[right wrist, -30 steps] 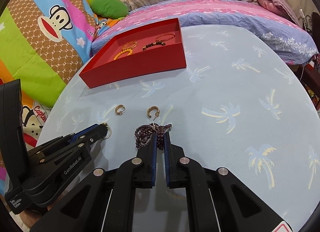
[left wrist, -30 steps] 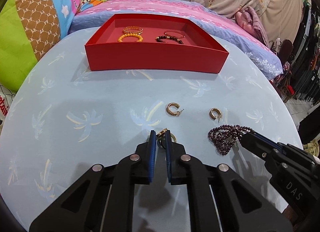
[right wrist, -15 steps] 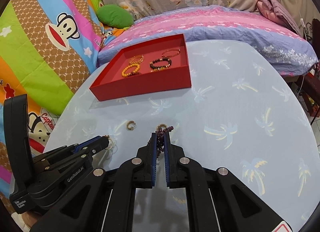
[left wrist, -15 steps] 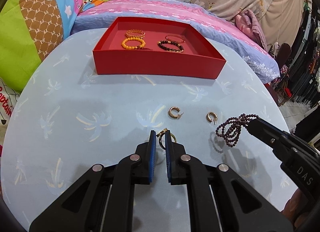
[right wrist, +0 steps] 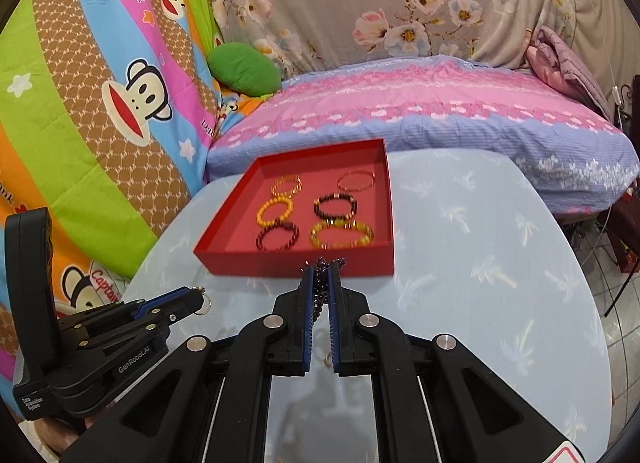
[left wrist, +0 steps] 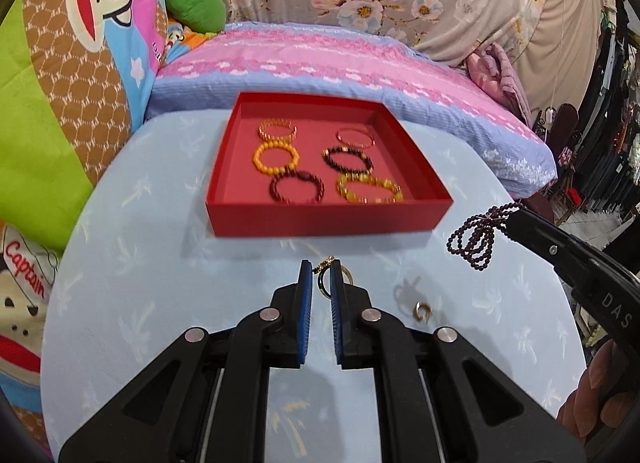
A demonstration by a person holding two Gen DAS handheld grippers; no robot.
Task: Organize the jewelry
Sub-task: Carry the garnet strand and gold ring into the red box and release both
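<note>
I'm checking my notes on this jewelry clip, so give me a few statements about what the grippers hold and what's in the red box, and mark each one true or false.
1. The right gripper is shut on a dark bead necklace. True.
2. The left gripper is open and holds nothing. False: it is shut on a gold ring.
3. The red box holds six bracelets. True.
4. The bead necklace lies flat on the table. False: it hangs from the right gripper, above the table.
5. A small gold earring lies on the table, outside the box. True.
</note>
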